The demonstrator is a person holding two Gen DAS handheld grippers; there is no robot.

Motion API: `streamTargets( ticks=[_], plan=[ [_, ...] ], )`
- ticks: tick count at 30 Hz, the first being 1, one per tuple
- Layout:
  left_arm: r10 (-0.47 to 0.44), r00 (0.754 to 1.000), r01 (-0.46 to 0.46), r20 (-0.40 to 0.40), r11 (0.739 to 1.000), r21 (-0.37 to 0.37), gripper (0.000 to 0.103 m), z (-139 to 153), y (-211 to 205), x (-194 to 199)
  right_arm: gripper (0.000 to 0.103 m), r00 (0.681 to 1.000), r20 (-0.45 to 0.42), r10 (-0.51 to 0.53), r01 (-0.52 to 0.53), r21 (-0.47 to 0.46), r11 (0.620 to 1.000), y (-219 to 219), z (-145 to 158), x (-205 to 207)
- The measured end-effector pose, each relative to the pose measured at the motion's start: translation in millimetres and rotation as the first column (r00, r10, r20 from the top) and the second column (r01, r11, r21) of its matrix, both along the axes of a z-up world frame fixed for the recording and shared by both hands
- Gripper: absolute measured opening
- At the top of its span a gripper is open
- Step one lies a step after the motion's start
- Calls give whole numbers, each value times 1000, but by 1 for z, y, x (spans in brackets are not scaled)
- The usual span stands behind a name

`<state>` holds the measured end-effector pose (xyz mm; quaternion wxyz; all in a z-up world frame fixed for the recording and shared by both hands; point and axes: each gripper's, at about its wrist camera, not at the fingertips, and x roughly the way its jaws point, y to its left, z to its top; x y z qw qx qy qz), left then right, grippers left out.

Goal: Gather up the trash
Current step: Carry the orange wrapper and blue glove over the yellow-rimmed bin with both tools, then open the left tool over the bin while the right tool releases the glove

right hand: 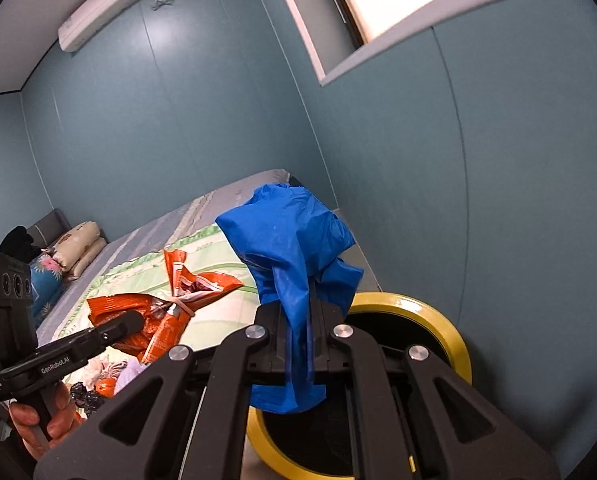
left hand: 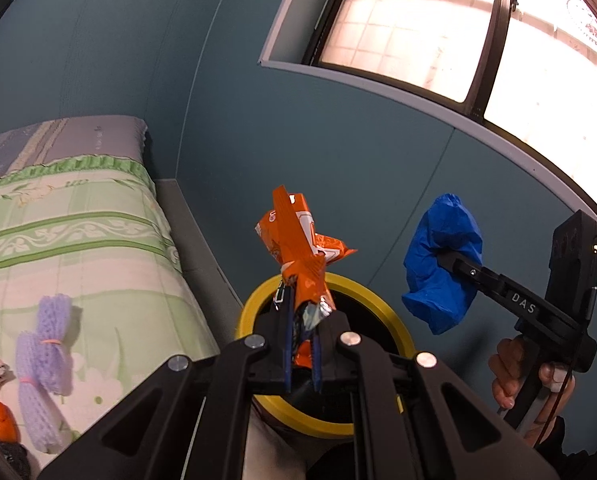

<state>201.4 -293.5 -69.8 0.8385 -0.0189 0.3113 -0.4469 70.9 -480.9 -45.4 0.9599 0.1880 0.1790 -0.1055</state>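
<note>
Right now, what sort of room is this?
Most likely a bedroom: a made bed with folded pillows at its head, a wall air conditioner, and a yellow-rimmed bin beside the bed.

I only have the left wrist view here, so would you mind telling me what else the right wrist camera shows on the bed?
Observer: Folded pillows are stacked at the bed's far end, by the headboard.
Operator: Thanks. Is anything mounted on the wall?
Observer: Yes, a white air conditioner sits high up, near the ceiling.
Operator: And the blue bag in the right tool?
Observer: The blue bag hangs down through the shut right tool, above the yellow-rimmed bin.
</note>
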Motion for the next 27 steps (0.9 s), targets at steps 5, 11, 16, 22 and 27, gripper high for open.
streamTargets(
  ticks=[5,11,16,22,27],
  plan=[
    [-44,998,45,-41,999,16,6,-18,-22,3,4,999,-31,-20,21,13,1000,-11,-13,0],
    [-69,995,73,-66,996,51,6,-34,-43,4,4,996,-80,-37,40,40,998,-21,-31,6],
    [-78,991,86,-111,994,65,7,-48,-57,8,5,992,-108,-64,70,49,996,-25,-37,8],
    [-81,987,90,-142,994,63,30,-57,-66,12,6,986,-141,-91,102,69,992,-37,-45,13],
    [-41,989,50,-144,997,60,51,-56,-60,15,7,979,-167,-120,135,86,987,-46,-49,12]
  ],
)
